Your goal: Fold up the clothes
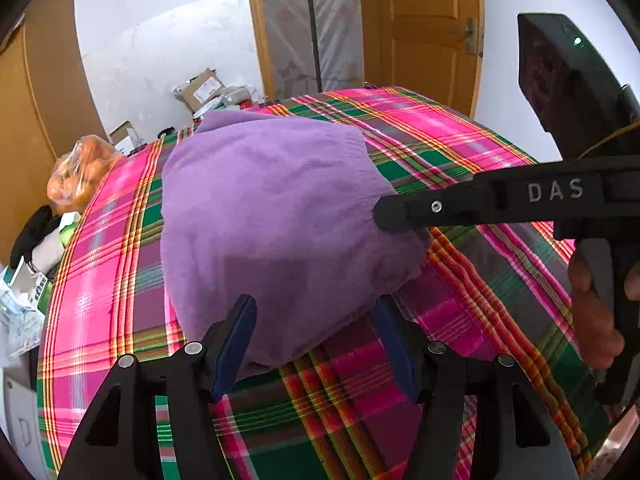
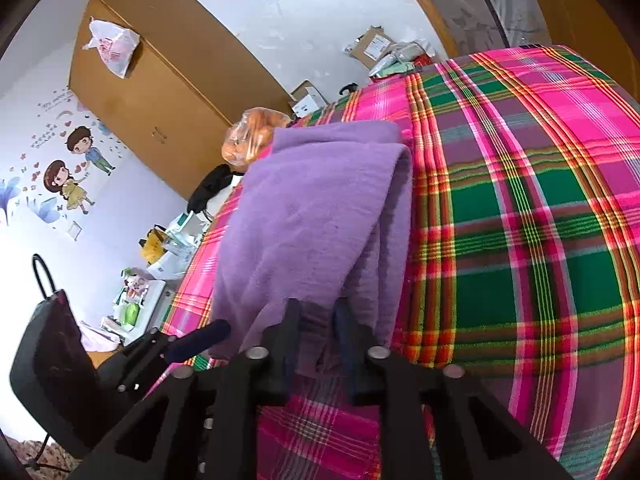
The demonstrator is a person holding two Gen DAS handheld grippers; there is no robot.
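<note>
The purple garment (image 1: 276, 216) lies on the bed's plaid cover (image 1: 480, 272) as a compact, layered bundle, so at least one fold appears made (its right edge shows doubled layers in the right wrist view). The right tool (image 2: 320, 320) is clamped on the garment's near-right edge. The left tool (image 1: 312, 324) stands with fingers apart at the near edge, gripping nothing. Whether more folds remain cannot be told.

plaid bedcover (image 1: 460, 152) | bag of oranges (image 1: 80, 168) | wooden wardrobe (image 2: 160, 92) | door (image 1: 424, 28)
</note>
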